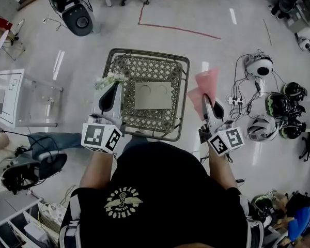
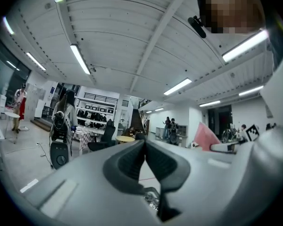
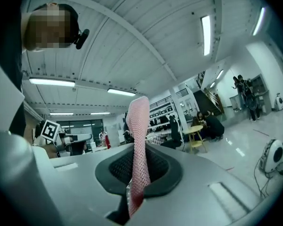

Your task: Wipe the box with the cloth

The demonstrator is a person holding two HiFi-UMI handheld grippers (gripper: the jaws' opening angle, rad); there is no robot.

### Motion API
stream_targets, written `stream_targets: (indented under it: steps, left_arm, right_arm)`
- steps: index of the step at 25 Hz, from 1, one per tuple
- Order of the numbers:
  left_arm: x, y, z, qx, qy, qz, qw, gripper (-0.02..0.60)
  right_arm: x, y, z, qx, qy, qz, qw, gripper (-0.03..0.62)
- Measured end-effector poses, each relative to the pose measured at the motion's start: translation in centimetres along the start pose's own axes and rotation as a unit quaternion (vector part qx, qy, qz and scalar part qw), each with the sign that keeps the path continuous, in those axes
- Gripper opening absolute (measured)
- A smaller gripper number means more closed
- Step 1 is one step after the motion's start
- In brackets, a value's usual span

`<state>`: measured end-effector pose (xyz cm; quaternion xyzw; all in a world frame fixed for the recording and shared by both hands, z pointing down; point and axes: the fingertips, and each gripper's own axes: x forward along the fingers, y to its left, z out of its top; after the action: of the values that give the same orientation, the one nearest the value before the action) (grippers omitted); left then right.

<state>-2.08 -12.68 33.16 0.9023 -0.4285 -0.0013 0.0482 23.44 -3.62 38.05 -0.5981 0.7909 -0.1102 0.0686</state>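
A flat grey box point(image 1: 153, 95) with two round marks lies on a metal wire basket table point(image 1: 144, 54) in front of me in the head view. My right gripper point(image 1: 207, 101) is held off the table's right edge, shut on a pink cloth point(image 1: 205, 84) that sticks up past its fingertips. In the right gripper view the cloth point(image 3: 139, 142) is pinched between the dark pads of that gripper point(image 3: 137, 168). My left gripper point(image 1: 114, 88) hangs at the table's left edge, shut with nothing in it; its jaws point(image 2: 145, 149) meet with no gap. Both grippers are clear of the box.
A small bunch of white flowers point(image 1: 109, 79) sits at the table's left corner by my left gripper. A glass side table point(image 1: 37, 100) stands to the left. Several helmets point(image 1: 279, 107), cables and a power strip point(image 1: 233, 100) lie on the floor to the right.
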Motion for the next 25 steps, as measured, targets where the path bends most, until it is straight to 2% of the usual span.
stream_targets:
  steps: [4, 9, 25]
  left_arm:
    - [-0.6, -1.0, 0.3, 0.018, -0.006, -0.003, 0.9998, 0.0]
    - [-1.8, -1.3, -0.2, 0.054, 0.001, 0.01, 0.9985, 0.0]
    - [-5.1, -0.4, 0.2, 0.058, 0.003, 0.035, 0.9977, 0.0]
  right_arm:
    - [-1.7, 0.9, 2.6, -0.054, -0.028, -0.017, 0.998, 0.017]
    - [-2.6, 1.4, 3.1, -0.046, -0.039, -0.014, 0.998, 0.017]
    - [-2.7, 2.8, 3.4, -0.036, -0.052, 0.008, 0.998, 0.017]
